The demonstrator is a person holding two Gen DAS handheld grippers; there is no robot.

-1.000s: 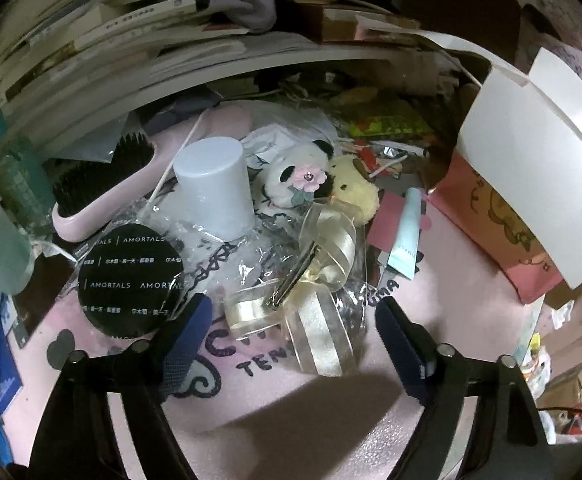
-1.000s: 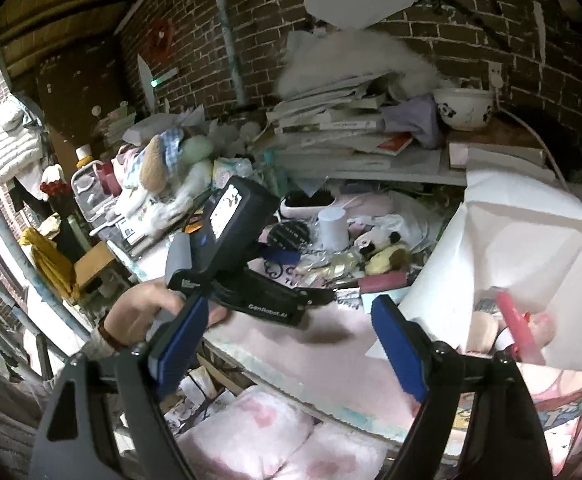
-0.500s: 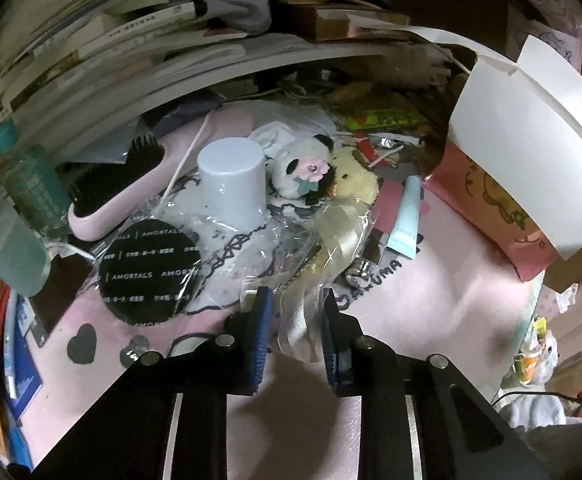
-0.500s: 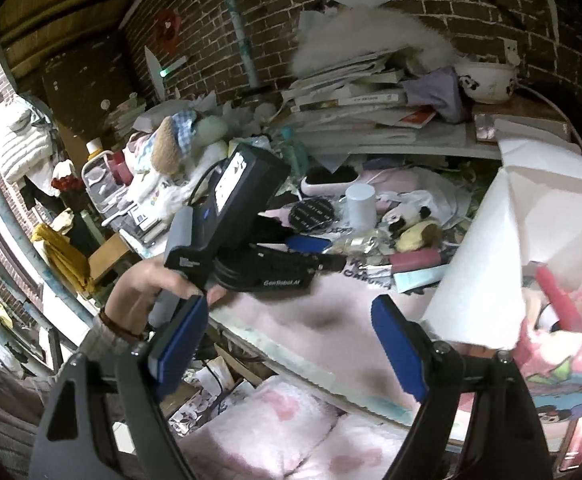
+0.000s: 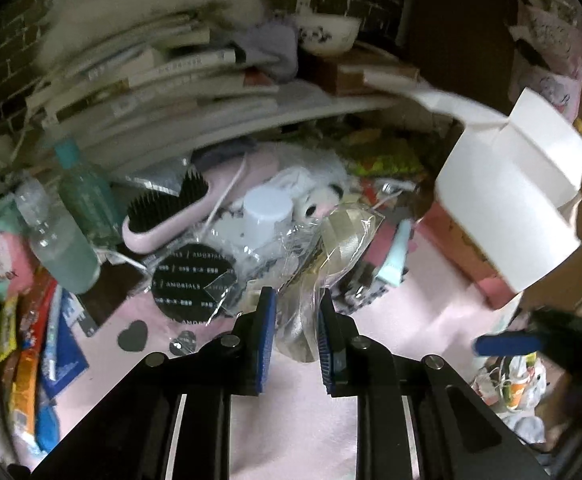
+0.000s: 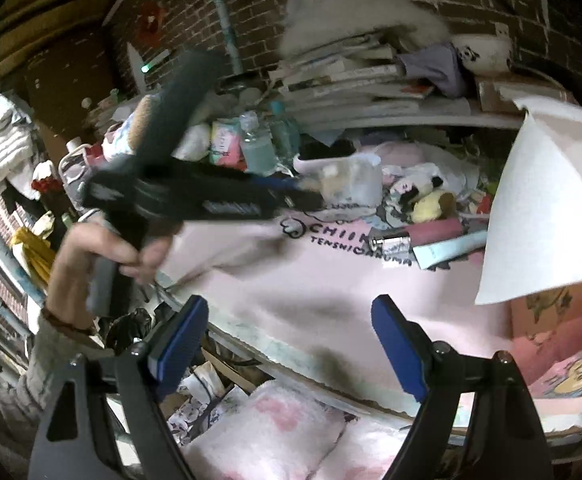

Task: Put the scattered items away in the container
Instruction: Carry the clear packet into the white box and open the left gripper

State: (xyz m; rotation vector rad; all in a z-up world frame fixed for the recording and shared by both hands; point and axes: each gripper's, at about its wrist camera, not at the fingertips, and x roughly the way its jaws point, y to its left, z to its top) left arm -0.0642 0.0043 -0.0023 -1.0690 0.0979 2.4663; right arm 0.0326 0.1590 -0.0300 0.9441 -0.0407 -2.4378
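Observation:
My left gripper (image 5: 293,336) is shut on a clear cellophane bag with a gold ribbon (image 5: 333,248) and holds it lifted above the pink mat (image 5: 411,320). In the right wrist view the left gripper (image 6: 303,190) shows blurred, carrying the bag (image 6: 347,182) over the mat. My right gripper (image 6: 287,344) is open and empty near the table's front edge. The pink container with white flaps (image 5: 511,204) stands at the right; it also shows in the right wrist view (image 6: 547,216). A panda plush (image 6: 415,186), a yellow plush (image 6: 431,205), a teal tube (image 5: 393,258) and a battery (image 6: 391,242) lie on the mat.
A pink hairbrush (image 5: 171,216), a black round case (image 5: 193,280), a white cap (image 5: 267,220) and bottles (image 5: 63,248) crowd the left. Stacked books (image 5: 163,80) sit on a shelf behind. Pink cushions (image 6: 275,432) lie below the table's front edge.
My left gripper closed on the ribbon bag and has lifted it off the pile, up and back. The right gripper stayed open and shifted closer to the mat.

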